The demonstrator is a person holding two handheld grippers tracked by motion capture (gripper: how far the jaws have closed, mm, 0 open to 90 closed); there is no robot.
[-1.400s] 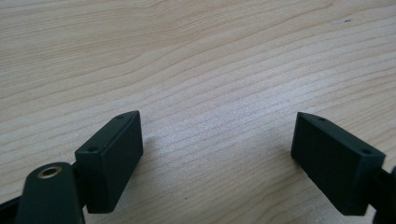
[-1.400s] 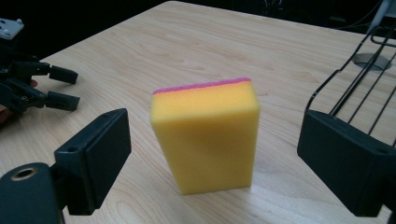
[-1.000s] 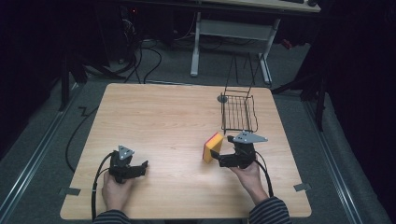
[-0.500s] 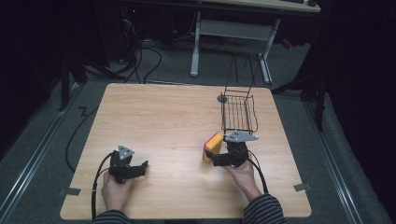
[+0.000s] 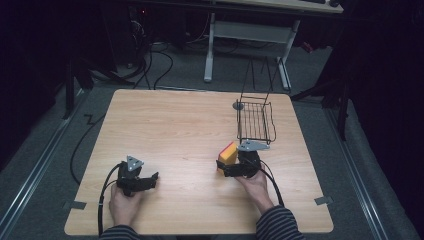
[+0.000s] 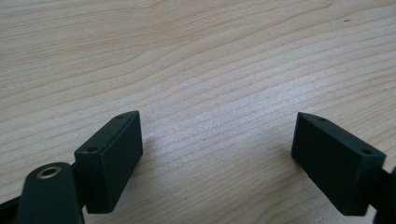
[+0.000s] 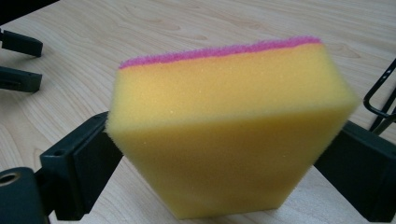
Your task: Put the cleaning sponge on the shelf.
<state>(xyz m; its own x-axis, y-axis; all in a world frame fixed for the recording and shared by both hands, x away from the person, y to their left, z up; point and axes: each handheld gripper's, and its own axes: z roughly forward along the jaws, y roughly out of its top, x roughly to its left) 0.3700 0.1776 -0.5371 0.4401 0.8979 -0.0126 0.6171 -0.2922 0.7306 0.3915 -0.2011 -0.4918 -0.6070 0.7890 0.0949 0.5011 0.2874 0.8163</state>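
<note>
Pale wood grain covers the table (image 5: 190, 125), on which everything is set. At the near left, the left gripper (image 5: 150, 179) is held low over the bare surface by the left hand (image 5: 124, 207), its jaws spread wide with nothing between them. Right of centre, a yellow sponge (image 5: 228, 154) with a pink scouring layer is clamped between the jaws of the right gripper (image 5: 223, 165), held by the right hand (image 5: 257, 186); the foam is seen pressed in at both sides. Just beyond it, near the table's right edge, a black wire basket (image 5: 255, 121) stands.
</note>
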